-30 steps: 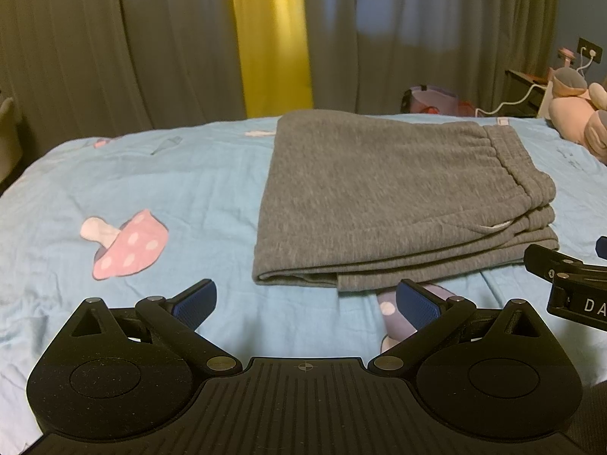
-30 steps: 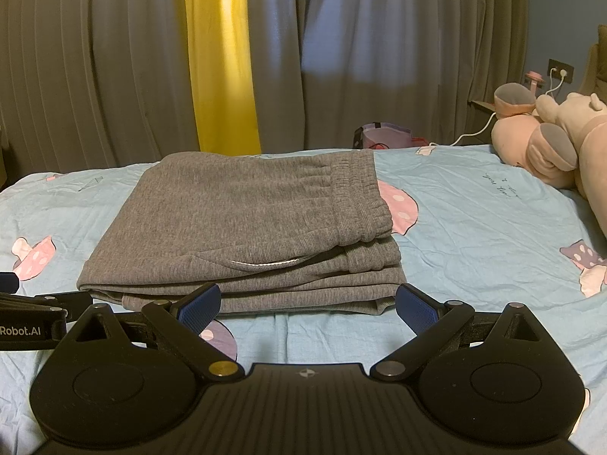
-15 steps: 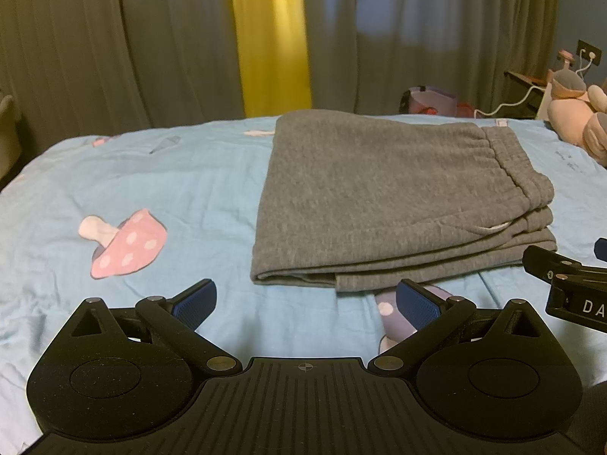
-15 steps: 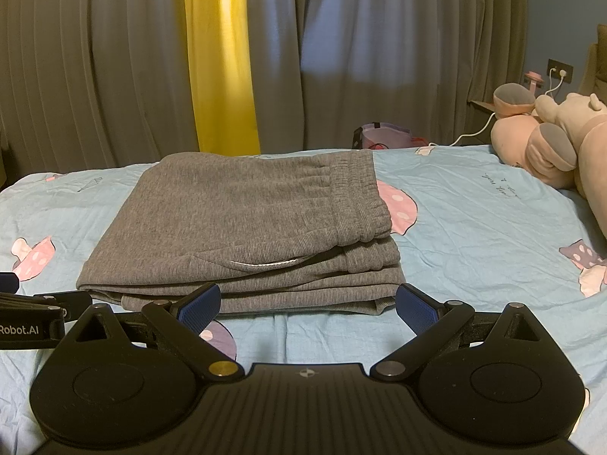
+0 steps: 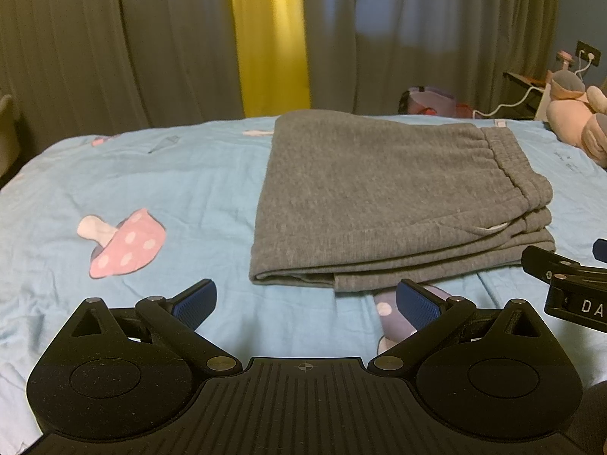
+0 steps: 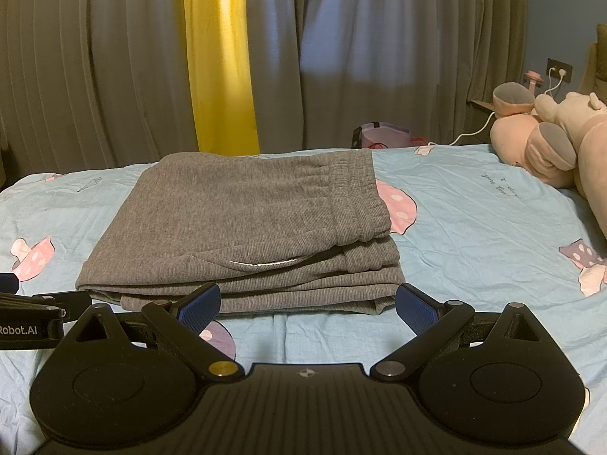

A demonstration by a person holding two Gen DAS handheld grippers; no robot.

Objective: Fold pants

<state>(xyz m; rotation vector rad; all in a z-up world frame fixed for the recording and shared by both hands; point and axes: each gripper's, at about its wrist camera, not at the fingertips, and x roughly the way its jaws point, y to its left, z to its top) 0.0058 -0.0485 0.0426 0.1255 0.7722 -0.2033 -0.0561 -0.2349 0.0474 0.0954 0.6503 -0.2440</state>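
Grey pants [image 5: 383,193] lie folded in a flat stack on the light blue bedsheet [image 5: 170,189], waistband at the right end. The same stack of pants [image 6: 242,227] fills the middle of the right wrist view, layered edges facing me. My left gripper [image 5: 305,301] is open, held just short of the stack's near left corner, nothing between its blue pads. My right gripper [image 6: 307,303] is open too, just in front of the stack's near edge and apart from it. Each gripper's black body shows at the edge of the other's view.
Pink and purple mushroom prints [image 5: 121,242] dot the bedsheet [image 6: 474,235]. A pink plush toy [image 6: 546,140] lies at the right edge of the bed. Grey curtains with a yellow strip [image 6: 220,76] hang behind. A bag [image 6: 383,136] and a charging cable sit beyond the far edge.
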